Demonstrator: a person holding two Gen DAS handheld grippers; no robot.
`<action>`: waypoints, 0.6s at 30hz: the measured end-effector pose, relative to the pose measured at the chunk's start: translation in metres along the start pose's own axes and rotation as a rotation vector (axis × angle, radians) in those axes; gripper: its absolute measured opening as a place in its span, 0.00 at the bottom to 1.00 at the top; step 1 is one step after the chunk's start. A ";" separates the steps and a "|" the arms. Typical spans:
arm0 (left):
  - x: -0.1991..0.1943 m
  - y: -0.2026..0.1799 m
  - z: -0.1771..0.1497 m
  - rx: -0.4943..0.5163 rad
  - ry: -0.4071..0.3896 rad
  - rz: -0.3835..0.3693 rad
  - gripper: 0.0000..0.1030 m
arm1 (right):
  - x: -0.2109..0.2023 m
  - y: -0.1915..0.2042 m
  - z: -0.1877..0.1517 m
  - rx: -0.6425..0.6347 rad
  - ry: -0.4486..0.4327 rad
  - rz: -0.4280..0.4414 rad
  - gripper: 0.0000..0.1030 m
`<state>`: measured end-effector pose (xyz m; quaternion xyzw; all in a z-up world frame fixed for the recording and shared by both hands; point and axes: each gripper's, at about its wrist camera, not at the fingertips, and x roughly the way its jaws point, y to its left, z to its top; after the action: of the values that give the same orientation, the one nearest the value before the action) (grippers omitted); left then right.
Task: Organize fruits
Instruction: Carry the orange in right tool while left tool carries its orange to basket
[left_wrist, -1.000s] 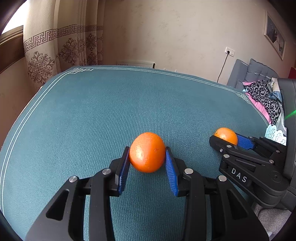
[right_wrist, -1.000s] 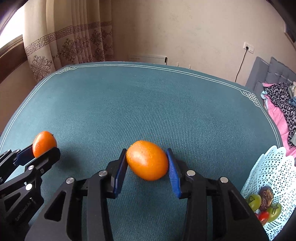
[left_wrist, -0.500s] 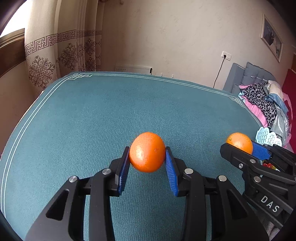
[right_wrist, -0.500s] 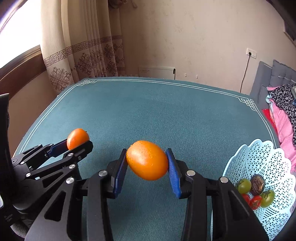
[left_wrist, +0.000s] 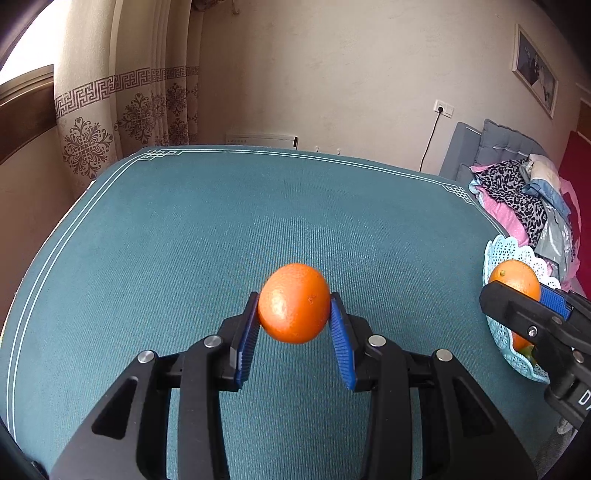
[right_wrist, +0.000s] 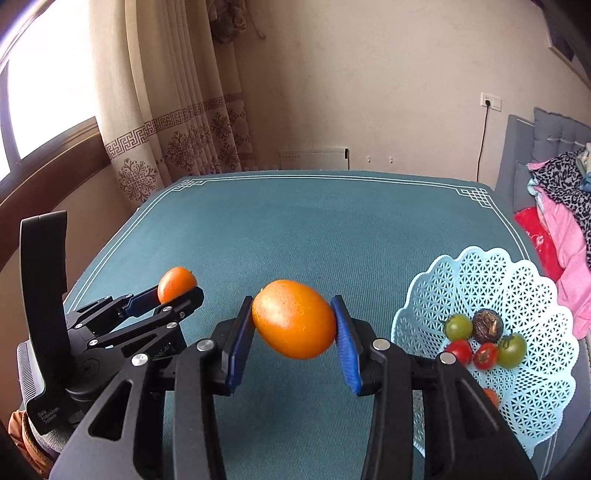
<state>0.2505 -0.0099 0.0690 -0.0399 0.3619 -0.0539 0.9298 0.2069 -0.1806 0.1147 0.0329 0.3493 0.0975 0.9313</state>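
My left gripper (left_wrist: 293, 325) is shut on a round orange (left_wrist: 293, 302), held above the teal table (left_wrist: 221, 229). In the right wrist view the same gripper (right_wrist: 177, 291) and its orange (right_wrist: 176, 283) appear at the left. My right gripper (right_wrist: 293, 332) is shut on an oval orange (right_wrist: 293, 324), also lifted off the table, just left of the pale blue lattice basket (right_wrist: 491, 277). The left wrist view shows that right gripper (left_wrist: 517, 299) with its orange (left_wrist: 515, 275) in front of the basket (left_wrist: 508, 251).
The basket holds green and red small tomatoes (right_wrist: 458, 326) and a dark round fruit (right_wrist: 487, 325). A grey sofa with piled clothes (right_wrist: 565, 206) stands right of the table. Curtains (right_wrist: 184, 122) and a window are at the far left.
Both grippers have risen with their oranges. The right one has swung further toward the basket, which now shows more fully in both views.
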 end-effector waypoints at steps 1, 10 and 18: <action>-0.003 0.000 -0.002 0.000 0.000 0.000 0.37 | -0.004 -0.002 -0.002 0.008 -0.003 0.001 0.41; -0.030 -0.011 -0.018 0.026 -0.001 0.000 0.37 | -0.033 -0.016 -0.022 0.049 -0.028 0.011 0.41; -0.051 -0.030 -0.028 0.081 -0.024 -0.001 0.37 | -0.056 -0.033 -0.040 0.089 -0.042 0.008 0.41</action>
<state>0.1920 -0.0341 0.0862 -0.0031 0.3481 -0.0685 0.9349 0.1448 -0.2249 0.1161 0.0776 0.3337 0.0849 0.9356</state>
